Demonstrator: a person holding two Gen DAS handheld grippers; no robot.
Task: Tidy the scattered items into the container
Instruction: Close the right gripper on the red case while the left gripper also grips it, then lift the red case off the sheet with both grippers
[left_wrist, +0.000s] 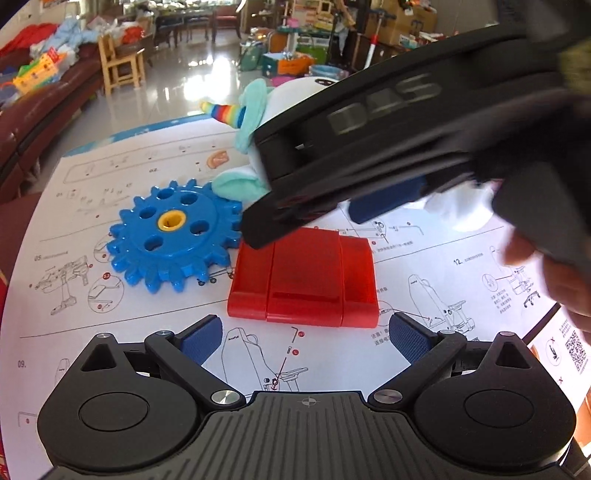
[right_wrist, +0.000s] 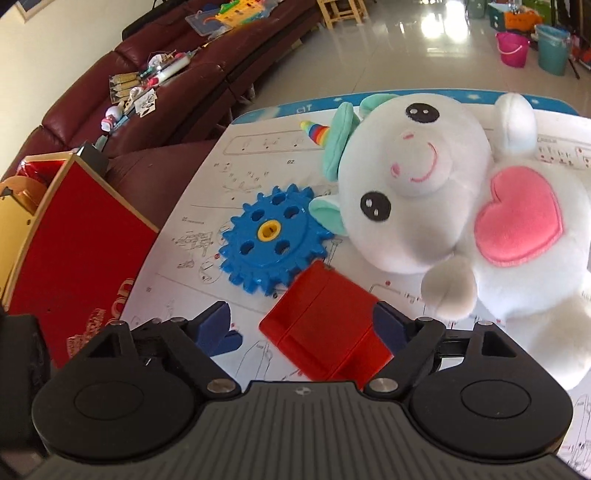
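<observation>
1. So, the right gripper (right_wrist: 301, 325) is spread wide around the red block (right_wrist: 325, 325), no squeeze seen.
2. Left gripper (left_wrist: 306, 332) is gaping, nothing grabbed.
3. Blue gear (right_wrist: 271, 243) and unicorn plush (right_wrist: 443, 206) are parked on an instruction sheet (left_wrist: 443, 295); "05", "09." and "12." can be read.
4. Red box (right_wrist: 74, 251) sits left.

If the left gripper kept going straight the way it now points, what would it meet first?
Most likely the red plastic block, lying on the instruction sheet just ahead, between the left gripper's open fingers. Depth is hard to judge.
</observation>
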